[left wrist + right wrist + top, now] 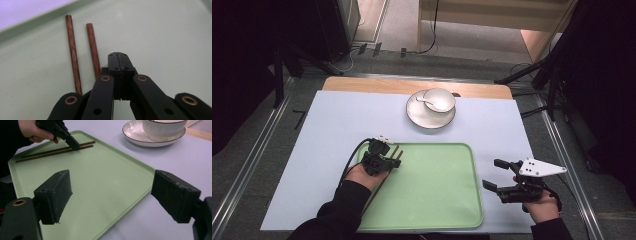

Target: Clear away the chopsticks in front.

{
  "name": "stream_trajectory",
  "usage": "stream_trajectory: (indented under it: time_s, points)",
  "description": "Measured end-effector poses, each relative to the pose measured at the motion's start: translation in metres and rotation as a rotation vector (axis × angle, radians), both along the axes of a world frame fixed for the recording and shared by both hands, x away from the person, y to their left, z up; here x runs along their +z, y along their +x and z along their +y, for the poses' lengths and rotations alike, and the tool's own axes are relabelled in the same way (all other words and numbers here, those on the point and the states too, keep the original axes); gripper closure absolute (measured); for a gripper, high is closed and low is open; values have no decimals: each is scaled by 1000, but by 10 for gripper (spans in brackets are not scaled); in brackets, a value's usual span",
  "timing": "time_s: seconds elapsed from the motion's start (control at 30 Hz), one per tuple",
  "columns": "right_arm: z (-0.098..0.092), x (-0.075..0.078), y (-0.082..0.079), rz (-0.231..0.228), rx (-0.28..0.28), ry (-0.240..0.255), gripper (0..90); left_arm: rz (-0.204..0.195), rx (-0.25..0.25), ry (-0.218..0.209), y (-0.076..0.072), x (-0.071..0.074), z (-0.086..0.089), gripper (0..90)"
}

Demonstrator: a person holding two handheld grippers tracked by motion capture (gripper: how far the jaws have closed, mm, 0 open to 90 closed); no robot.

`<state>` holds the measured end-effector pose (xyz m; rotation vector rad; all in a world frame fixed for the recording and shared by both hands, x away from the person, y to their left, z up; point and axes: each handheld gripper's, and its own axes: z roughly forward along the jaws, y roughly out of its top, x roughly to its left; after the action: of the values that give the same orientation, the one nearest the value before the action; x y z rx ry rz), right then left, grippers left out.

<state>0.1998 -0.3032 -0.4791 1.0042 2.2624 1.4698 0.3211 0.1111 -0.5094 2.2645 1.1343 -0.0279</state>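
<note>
One surface (337, 130) under a pale sheet carries one green tray (437, 185), one plate (419, 117), one bowl (439, 99) with one spoon (426, 101), and two chopsticks (73, 55) laid in the tray's left end, likely freshly placed; the crockery seems left. The left hand-held gripper (379, 156) is closed and empty beside them; the right hand-held gripper (499, 177) gapes off the tray.

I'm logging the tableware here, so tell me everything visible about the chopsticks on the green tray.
The chopsticks are a pair of thin, dark reddish-brown sticks that look like wood, with blunt, flat-cut ends. They lie flat, side by side and nearly parallel with a small gap between them, near the left edge of the green tray. The left gripper, jaws closed together, has its tip down right beside them; whether it touches them cannot be told. Its hand hides part of their length in the high view.
</note>
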Motion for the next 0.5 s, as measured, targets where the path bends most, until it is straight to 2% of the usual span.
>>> stream_trajectory:
  time_s: [0.1, 0.23, 0.37, 0.5]
  points:
    - [0, 0, 0, -1, 1, 1, 171, 6, 13, -19, 3, -1, 3, 900]
    - [0, 0, -1, 0, -1, 0, 171, 1, 33, -10, 4, 0, 11, 900]
    - [0, 0, -1, 0, -2, 1, 171, -5, 51, 12, 4, 2, 24, 900]
    - [0, 0, -1, 2, 0, 1, 171, 0, 93, -3, 6, 2, 40, 900]
